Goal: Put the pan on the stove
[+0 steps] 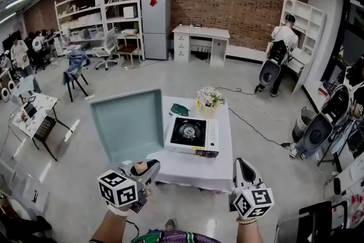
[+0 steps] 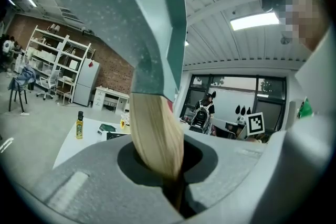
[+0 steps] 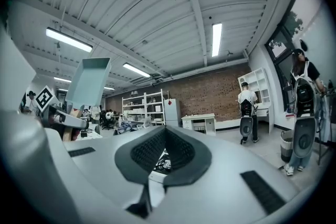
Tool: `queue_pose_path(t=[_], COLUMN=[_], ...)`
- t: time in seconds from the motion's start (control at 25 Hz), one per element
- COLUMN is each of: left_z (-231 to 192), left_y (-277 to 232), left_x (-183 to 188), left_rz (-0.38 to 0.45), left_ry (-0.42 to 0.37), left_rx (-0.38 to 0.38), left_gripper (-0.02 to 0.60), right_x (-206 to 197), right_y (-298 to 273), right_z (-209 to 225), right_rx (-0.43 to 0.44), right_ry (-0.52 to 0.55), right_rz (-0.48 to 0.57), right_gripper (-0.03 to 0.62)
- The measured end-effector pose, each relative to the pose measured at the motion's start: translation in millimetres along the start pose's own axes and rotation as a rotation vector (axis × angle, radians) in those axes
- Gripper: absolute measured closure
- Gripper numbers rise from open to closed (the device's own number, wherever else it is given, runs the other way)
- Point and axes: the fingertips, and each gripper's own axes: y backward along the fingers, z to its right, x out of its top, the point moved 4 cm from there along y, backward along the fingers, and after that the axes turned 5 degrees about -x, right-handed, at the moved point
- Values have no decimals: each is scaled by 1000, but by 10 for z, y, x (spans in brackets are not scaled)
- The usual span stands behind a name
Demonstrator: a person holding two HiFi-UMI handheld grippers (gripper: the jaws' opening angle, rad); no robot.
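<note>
Left tongs (image 2: 175,189) clamped on wooden handle (image 2: 155,134) of square teal pan (image 1: 128,125); right tongs (image 3: 160,178) closed, empty. Likely rigid, front-heavy; best gripped on handle, near body.

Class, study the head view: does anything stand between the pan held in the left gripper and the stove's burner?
Nothing visible does. The pan, held by the left gripper, is raised left of the stove, whose burner is bare. The flowers stand behind the stove, off that path.
</note>
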Motion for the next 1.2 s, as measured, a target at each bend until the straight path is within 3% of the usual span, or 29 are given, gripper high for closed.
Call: queue_pose_path(t=[0.64, 1.2], left_z=[-1081, -1308], left_y=[-182, -583], left_x=[177, 67], left_rz=[-64, -100], left_ry=[-25, 36], left_rx=[-137, -248], left_gripper=[543, 543], right_x=[-14, -133], right_y=[-949, -1306], right_z=[-692, -582], right_rx=[-43, -69], right_ry=[59, 76], right_rz=[-6, -47], right_gripper=[592, 592])
